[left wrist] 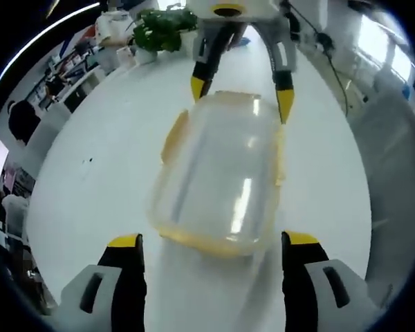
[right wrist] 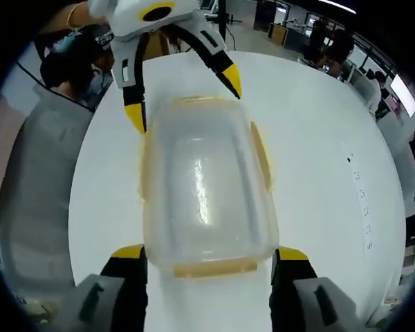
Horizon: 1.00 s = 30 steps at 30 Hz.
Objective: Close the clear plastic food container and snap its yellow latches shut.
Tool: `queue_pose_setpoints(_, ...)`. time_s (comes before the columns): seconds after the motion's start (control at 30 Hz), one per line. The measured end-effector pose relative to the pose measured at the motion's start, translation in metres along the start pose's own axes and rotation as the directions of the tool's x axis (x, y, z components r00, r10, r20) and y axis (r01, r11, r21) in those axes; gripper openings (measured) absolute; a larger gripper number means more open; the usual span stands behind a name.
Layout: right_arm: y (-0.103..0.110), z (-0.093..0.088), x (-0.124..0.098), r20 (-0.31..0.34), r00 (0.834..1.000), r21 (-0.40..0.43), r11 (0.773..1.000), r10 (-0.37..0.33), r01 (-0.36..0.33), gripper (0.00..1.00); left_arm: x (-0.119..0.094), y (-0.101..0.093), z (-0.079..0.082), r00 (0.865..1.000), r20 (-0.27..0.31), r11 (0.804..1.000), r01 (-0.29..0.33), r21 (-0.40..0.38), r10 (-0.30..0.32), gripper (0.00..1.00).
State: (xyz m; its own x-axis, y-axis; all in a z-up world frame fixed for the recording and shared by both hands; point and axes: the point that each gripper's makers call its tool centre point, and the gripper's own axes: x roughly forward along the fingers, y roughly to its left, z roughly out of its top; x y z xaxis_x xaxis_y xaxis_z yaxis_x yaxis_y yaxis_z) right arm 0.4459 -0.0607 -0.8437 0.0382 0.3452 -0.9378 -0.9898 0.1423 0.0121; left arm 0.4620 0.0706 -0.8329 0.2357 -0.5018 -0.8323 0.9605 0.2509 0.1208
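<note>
Two hand-held grippers (left wrist: 212, 245) (right wrist: 209, 256) gaping, flanking blurred container (left wrist: 221, 183); latch state unclear.

Clear container (left wrist: 218, 183) w/ lid on table (left wrist: 90, 187) — grippers (left wrist: 213, 242) (left wrist: 242, 90) at both ends.

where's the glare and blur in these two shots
Left gripper view: bright streaks of glare on the lid of the clear container, whose near edge smears with motion blur; the white table bows under fisheye distortion. Right gripper view: a long glare streak down the container's lid, edges sharper; the left gripper at its far end is open, as is the right gripper.
</note>
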Motion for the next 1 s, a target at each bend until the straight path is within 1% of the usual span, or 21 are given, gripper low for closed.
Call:
queue_pose_setpoints(0.07,0.000,0.000,0.000,-0.001,1.000,-0.001,1.000,0.000,0.000,0.72,0.000,0.001,0.003,1.000,0.021,1.000,0.005,-0.013,-0.005,0.78)
queue_pose_setpoints(0.13,0.000,0.000,0.000,-0.002,1.000,-0.001,1.000,0.000,0.000,0.72,0.003,0.003,0.005,0.999,0.030,1.000,0.014,-0.014,-0.013,0.78)
queue_pose_setpoints(0.37,0.000,0.000,0.000,-0.003,1.000,0.000,1.000,0.001,-0.001,0.72,0.011,0.000,0.008,0.999,0.022,0.998,0.048,0.043,-0.049,0.81)
queue_pose_setpoints(0.57,0.000,0.000,0.001,-0.003,1.000,0.001,1.000,0.000,0.000,0.72,0.020,-0.004,0.012,0.998,0.016,0.996,0.066,0.060,-0.067,0.83)
queue_pose_setpoints(0.63,0.001,0.001,0.001,0.004,1.000,0.005,1.000,0.004,-0.004,0.72,0.022,-0.004,0.014,0.998,0.012,0.996,0.057,0.064,-0.058,0.80)
queue_pose_setpoints(0.67,0.001,0.002,0.001,0.006,1.000,0.007,1.000,0.003,-0.003,0.72,0.024,-0.007,0.015,0.998,0.010,0.995,0.059,0.077,-0.060,0.80)
queue_pose_setpoints(0.7,0.001,0.003,0.001,0.004,1.000,0.005,1.000,0.002,-0.002,0.72,0.025,-0.005,0.014,0.999,-0.001,0.995,0.043,0.094,-0.043,0.81)
queue_pose_setpoints(0.77,0.001,0.003,0.001,0.000,1.000,0.005,1.000,0.004,-0.004,0.72,0.026,-0.006,0.013,0.999,-0.014,0.994,0.037,0.101,-0.036,0.81)
queue_pose_setpoints(1.0,0.001,0.003,0.002,0.001,1.000,0.006,1.000,0.005,-0.005,0.71,0.025,-0.004,0.012,1.000,-0.023,0.995,0.018,0.099,-0.016,0.80)
